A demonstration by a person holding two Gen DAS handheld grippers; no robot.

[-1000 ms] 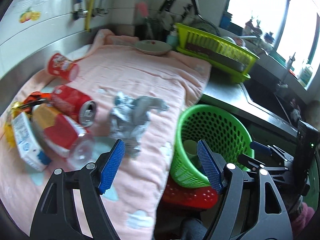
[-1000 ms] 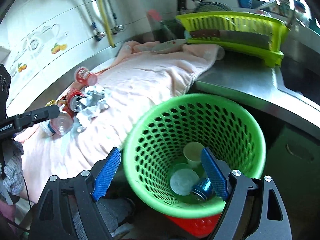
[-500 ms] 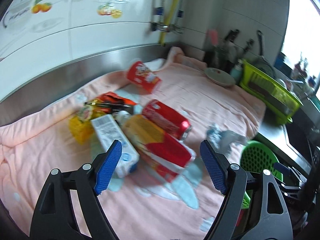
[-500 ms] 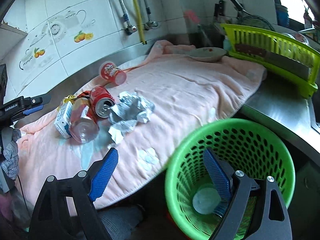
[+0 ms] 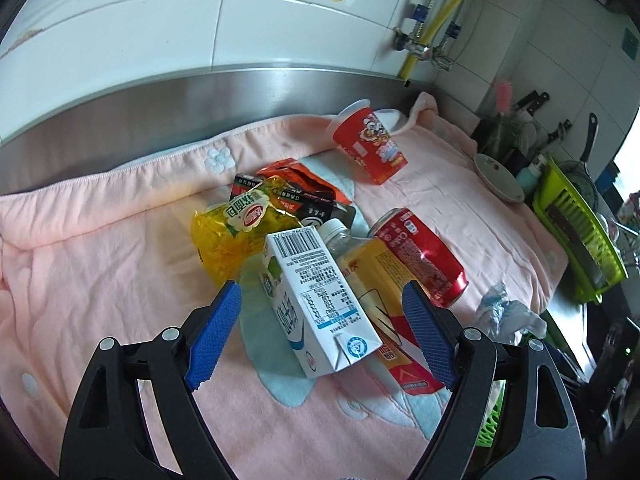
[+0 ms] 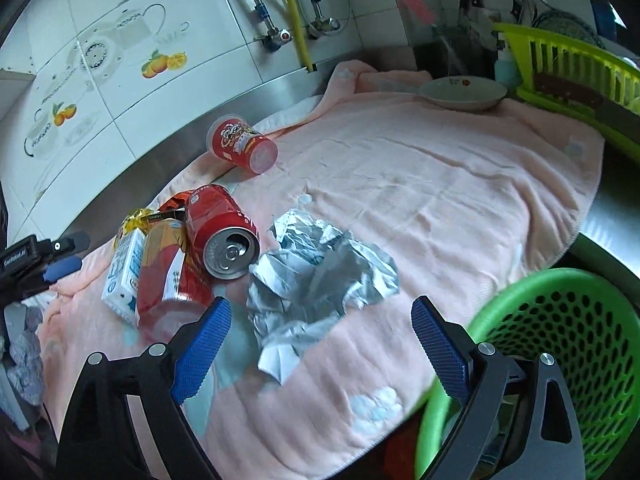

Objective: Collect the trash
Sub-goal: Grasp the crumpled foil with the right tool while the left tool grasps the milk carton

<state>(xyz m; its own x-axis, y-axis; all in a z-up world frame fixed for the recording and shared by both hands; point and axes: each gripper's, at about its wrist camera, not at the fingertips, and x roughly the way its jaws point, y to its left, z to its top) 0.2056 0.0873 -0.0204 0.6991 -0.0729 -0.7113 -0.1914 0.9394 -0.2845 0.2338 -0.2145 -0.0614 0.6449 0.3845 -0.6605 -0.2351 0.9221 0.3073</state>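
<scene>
Trash lies on a pink towel (image 5: pixel 100 248). My left gripper (image 5: pixel 320 328) hangs over a white milk carton (image 5: pixel 316 300), its jaws still opening, the pads clear of it. Beside the carton lie a plastic bottle with a red and yellow label (image 5: pixel 384 296), a red soda can (image 5: pixel 420 252), a yellow wrapper (image 5: pixel 236 232), an orange and black packet (image 5: pixel 296 188) and a red snack cup (image 5: pixel 368 140). My right gripper (image 6: pixel 320 340) hovers over crumpled silver foil (image 6: pixel 316 276), jaws opening, nothing gripped. The green basket (image 6: pixel 568 344) stands at its right.
A steel backsplash (image 5: pixel 160 120) and tiled wall run behind the towel. A shallow dish (image 6: pixel 460 92) and a lime dish rack (image 6: pixel 572 72) sit at the far end. Knives and utensils stand in the corner. The left gripper's tip (image 6: pixel 60 268) shows at the left edge.
Both grippers swung left, away from the green basket and over the towel. The left one now faces the carton and bottle pile; the right one now faces the foil. Both jaws stand slightly wider.
</scene>
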